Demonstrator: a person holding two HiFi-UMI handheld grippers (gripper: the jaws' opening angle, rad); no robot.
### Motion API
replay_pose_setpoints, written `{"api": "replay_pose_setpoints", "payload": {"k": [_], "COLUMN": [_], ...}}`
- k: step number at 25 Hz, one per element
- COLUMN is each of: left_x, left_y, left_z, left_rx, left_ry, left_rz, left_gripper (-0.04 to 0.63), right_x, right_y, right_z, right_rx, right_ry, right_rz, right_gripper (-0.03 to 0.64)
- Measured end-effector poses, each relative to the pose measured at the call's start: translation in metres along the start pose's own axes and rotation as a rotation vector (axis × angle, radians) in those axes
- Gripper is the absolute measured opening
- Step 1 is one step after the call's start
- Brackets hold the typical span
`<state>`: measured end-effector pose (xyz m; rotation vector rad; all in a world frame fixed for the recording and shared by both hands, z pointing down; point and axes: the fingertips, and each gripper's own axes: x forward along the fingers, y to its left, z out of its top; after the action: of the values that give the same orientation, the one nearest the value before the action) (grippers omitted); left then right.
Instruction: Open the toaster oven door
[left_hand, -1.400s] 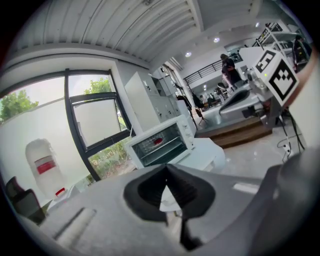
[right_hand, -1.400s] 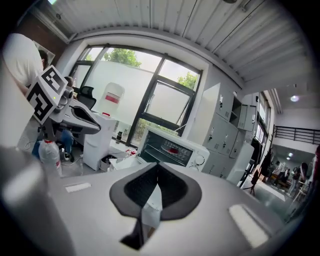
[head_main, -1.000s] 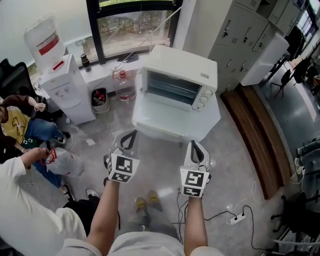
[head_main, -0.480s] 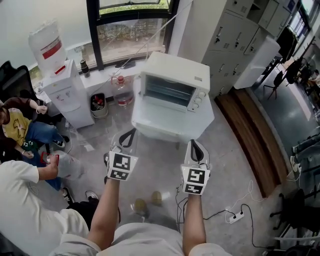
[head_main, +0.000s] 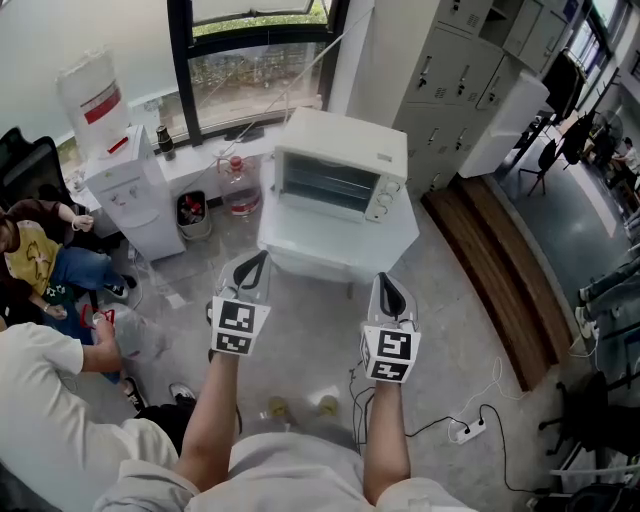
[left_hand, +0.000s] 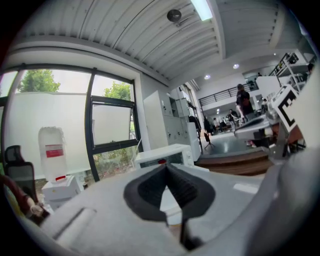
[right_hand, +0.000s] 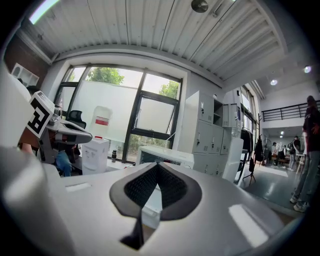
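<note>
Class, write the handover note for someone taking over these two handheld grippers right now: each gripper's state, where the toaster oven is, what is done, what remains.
Left gripper: shut, empty, in the air short of the table.
Right gripper: shut, empty, beside it, touching nothing.
Toaster oven: straight ahead on the white table, front towards you, door closed.
Done: nothing yet; neither gripper is at the oven.
Left: move in, open one gripper, grip the door's handle (not clear from here) and probably swing the door down.
</note>
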<state>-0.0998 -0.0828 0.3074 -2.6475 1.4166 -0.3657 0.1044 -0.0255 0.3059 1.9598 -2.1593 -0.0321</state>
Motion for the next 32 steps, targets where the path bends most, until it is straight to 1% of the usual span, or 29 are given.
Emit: {"api": "replay_pose_setpoints", "payload": {"k": [13, 19, 28, 32], "left_x": [0.006, 0.006, 0.01, 0.011], "left_y": [-0.017, -0.021, -0.028, -0.027], "left_z": [0.03, 0.035, 0.034, 0.038], "left_rx": [-0.022, -0.027, -0.033, -0.028], "left_ry": [-0.02, -0.02, -0.015, -0.018], "left_rz": [0.042, 0.054, 0.068, 0.077], "left_gripper": [-0.002, -0.002, -0.002, -0.002], "right_x": [-0.003, -0.007, -0.007, -0.003], "right_y": [-0.041, -0.055, -0.075, -0.077], "right_z": [0.012, 0.011, 0.009, 0.011], "right_rx": [0.039, 0.049, 0.067, 0.066], "right_ry": [-0.026, -0.034, -0.047, -0.052], "right_rz": [0.036, 0.052, 0.05, 0.064], "right_gripper": [0.003, 0.002, 0.002, 0.002]}}
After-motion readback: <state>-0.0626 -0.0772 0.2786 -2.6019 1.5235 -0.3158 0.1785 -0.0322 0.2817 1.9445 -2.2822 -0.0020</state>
